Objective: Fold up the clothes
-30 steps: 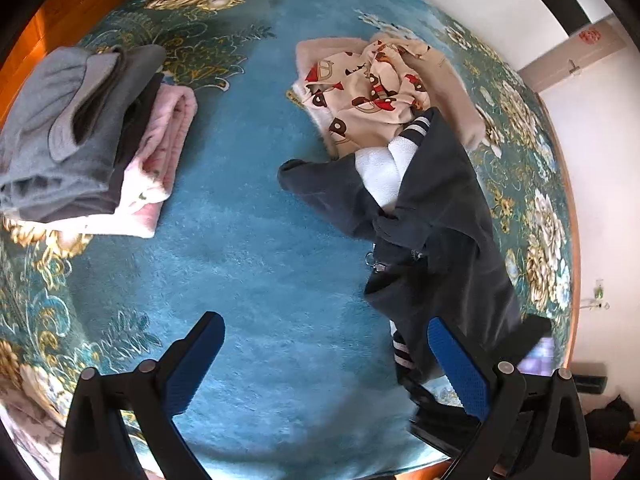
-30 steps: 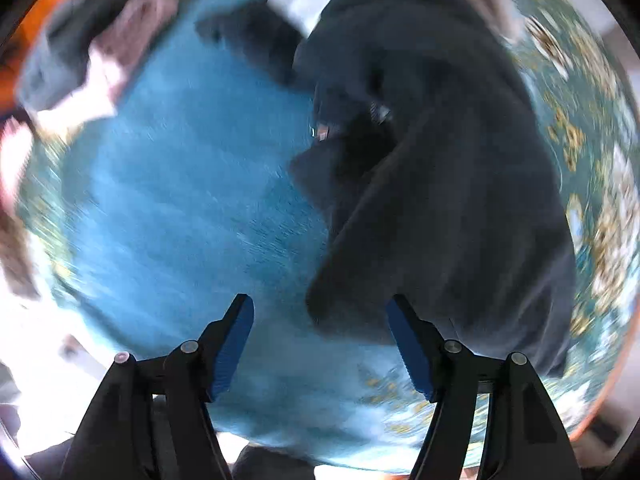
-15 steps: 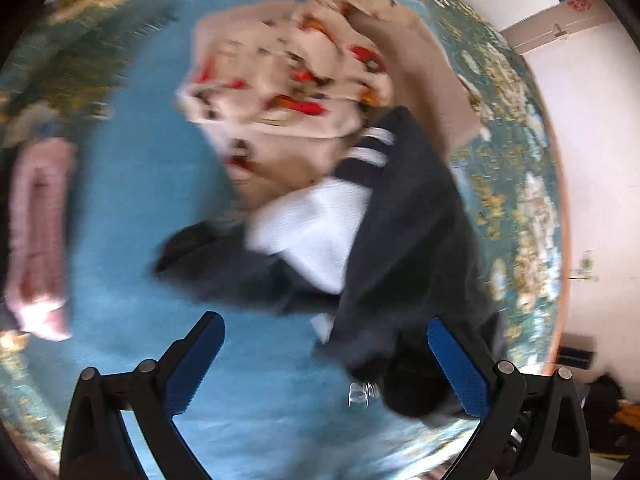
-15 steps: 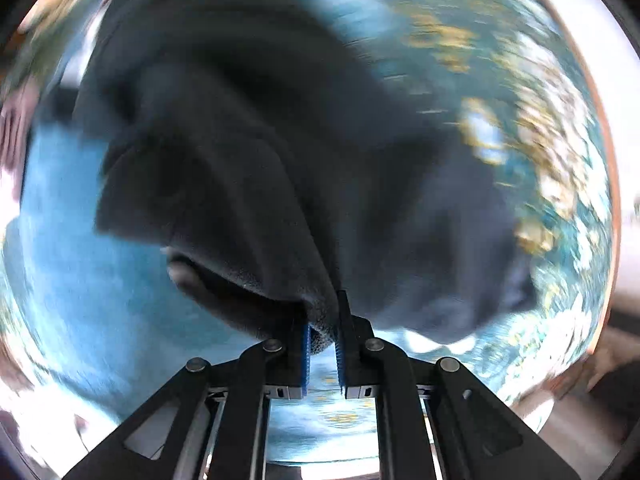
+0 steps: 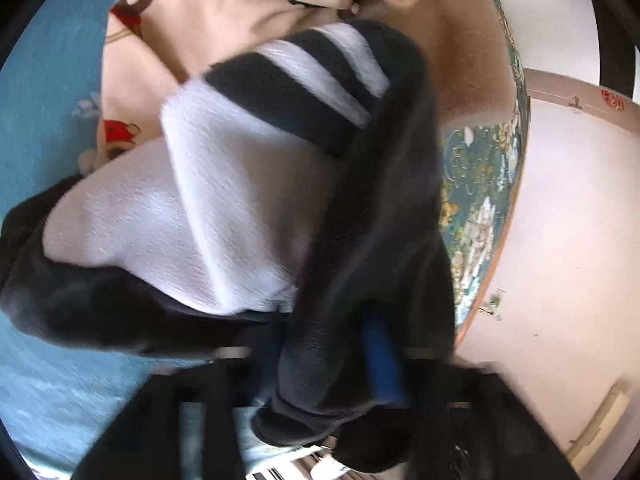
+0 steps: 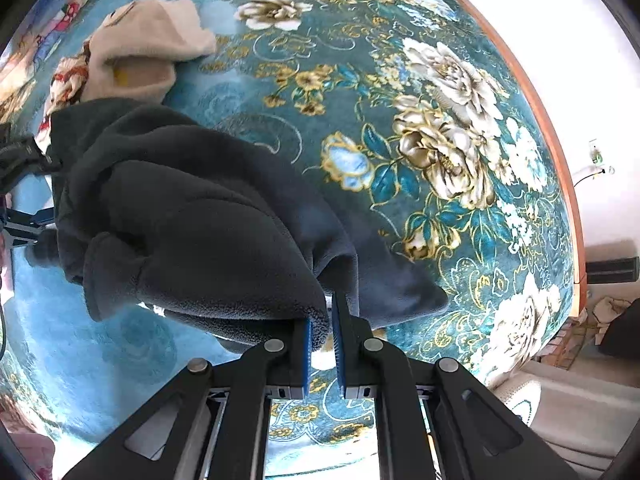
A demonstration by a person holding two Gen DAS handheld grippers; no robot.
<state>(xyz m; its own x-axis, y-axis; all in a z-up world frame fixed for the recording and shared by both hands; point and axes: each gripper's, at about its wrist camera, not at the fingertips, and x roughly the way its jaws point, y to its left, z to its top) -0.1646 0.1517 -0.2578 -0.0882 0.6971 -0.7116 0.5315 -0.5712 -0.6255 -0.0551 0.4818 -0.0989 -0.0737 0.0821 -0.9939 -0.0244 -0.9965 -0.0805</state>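
Left wrist view presses close against the dark fleece garment (image 5: pixel 372 208); right wrist view looks down on it over the teal floral carpet (image 6: pixel 400 80)

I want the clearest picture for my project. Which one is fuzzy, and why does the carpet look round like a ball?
Left wrist view: fuzzy, the dark fleece garment and the jaws near the bottom are smeared. Right wrist view: sharp, the flowers on the teal carpet look crisp. Both views: the fisheye lens bends the picture, so the flat carpet bulges and the corners go black.
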